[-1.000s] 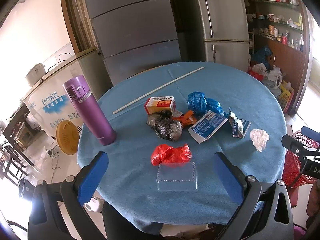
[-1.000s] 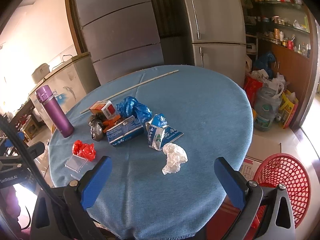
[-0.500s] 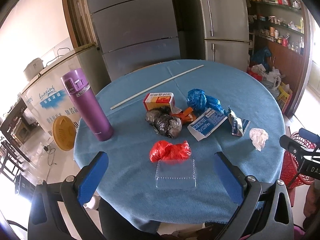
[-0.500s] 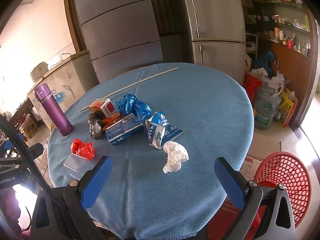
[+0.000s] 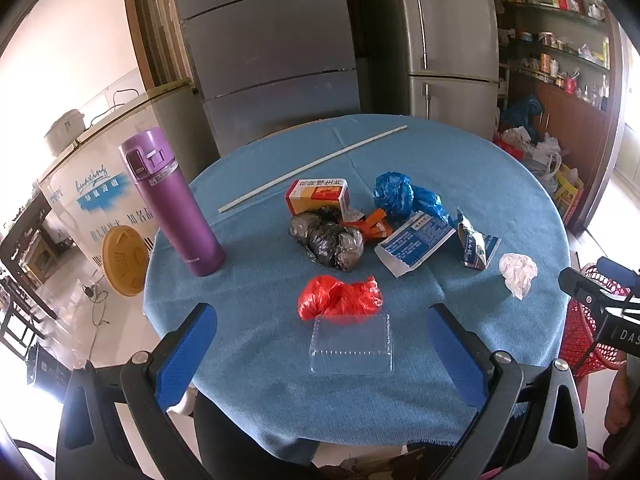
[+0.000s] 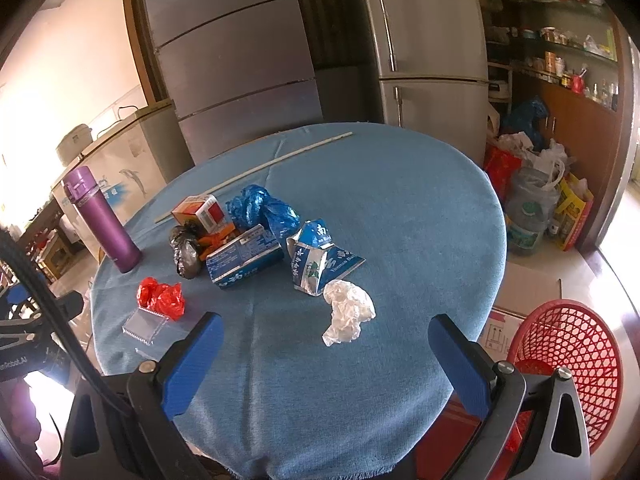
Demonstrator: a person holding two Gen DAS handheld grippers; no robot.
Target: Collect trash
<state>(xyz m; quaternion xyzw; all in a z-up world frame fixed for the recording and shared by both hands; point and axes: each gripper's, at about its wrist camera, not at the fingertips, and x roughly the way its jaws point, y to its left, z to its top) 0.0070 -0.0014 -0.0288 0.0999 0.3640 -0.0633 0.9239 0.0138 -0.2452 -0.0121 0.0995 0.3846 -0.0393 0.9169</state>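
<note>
You held both sets of fingers spread wide and empty, short of the near rim of the tabletop (image 6: 420, 208), neither touching anything.

Left gripper (image 5: 322, 350): the clear plastic tray (image 5: 351, 345) lay flat dead ahead between the two blue pads, with the red plastic bag (image 5: 340, 298) just beyond it and touching its far edge. That line-up read as a setup for a straight push onto the tray. Judgement only: the tray is thin and slick, so it would likely slide or flex under a pinch.

Right gripper (image 6: 326, 364): the crumpled white wad (image 6: 347, 311) sat between the pads, just ahead, apart from the rest. It looked like the easiest first pick, light and crushable.

Further out from the fingers, the litter was bunched mid-table: torn carton (image 6: 316, 260), flattened blue-and-white packet (image 6: 244, 258), blue plastic bag (image 6: 262, 210), black bag (image 6: 186, 250), orange wrapper (image 5: 372, 224), and an orange-and-white box (image 6: 198, 210). Piled close, several touching, so single picks there would likely disturb neighbours.

Off to the left of the pile stood the purple flask (image 5: 172, 200), upright and probably not trash. A thin white rod (image 5: 312, 168) lay across the far side.

Red mesh basket (image 6: 568, 364) stood on the floor, low to the right of the right fingers, the likely drop point. Nothing seemed collected yet.
</note>
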